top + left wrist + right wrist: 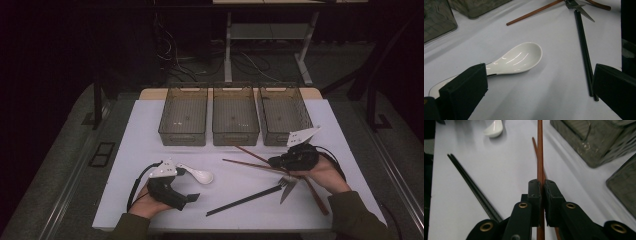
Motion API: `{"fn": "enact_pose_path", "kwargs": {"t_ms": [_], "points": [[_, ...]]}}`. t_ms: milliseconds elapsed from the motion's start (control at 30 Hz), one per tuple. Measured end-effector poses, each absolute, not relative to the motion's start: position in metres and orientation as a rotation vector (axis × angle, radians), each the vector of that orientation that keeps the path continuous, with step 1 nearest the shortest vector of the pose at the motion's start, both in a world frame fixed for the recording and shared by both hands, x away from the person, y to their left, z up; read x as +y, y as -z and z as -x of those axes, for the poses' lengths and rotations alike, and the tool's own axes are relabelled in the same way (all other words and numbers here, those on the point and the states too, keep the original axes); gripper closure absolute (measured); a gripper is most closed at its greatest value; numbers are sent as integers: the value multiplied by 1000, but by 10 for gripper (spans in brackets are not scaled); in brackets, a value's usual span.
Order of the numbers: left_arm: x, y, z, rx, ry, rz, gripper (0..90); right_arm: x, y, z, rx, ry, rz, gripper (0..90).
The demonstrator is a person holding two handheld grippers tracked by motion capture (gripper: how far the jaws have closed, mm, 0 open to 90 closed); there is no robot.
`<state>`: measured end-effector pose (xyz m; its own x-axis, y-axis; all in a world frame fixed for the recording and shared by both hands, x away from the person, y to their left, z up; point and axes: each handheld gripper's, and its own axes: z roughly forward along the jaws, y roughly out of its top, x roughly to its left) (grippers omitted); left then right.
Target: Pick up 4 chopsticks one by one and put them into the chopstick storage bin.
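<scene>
I see a dark room, with the light falling mostly on the white table (150, 120) in front of me. Grey floor (60, 165) surrounds it on both sides, and a black floor socket (101, 154) sits left of the table's edge. Beyond the far edge stands a pale desk frame (229, 50) with two legs (303, 62), and a tangle of cables (180, 60) lies on the floor beside it. The back of the room is too black for me to make out.
</scene>
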<state>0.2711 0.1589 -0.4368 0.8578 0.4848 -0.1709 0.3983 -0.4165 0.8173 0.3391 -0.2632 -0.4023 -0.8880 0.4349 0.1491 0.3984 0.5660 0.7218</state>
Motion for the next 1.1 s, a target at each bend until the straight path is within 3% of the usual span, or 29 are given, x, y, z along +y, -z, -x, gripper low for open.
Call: {"fn": "enact_pose_path", "kwargs": {"t_ms": [1100], "points": [[160, 438, -272, 645, -121, -2051, 0, -233, 364, -361, 2570, -1292, -884, 839]]}}
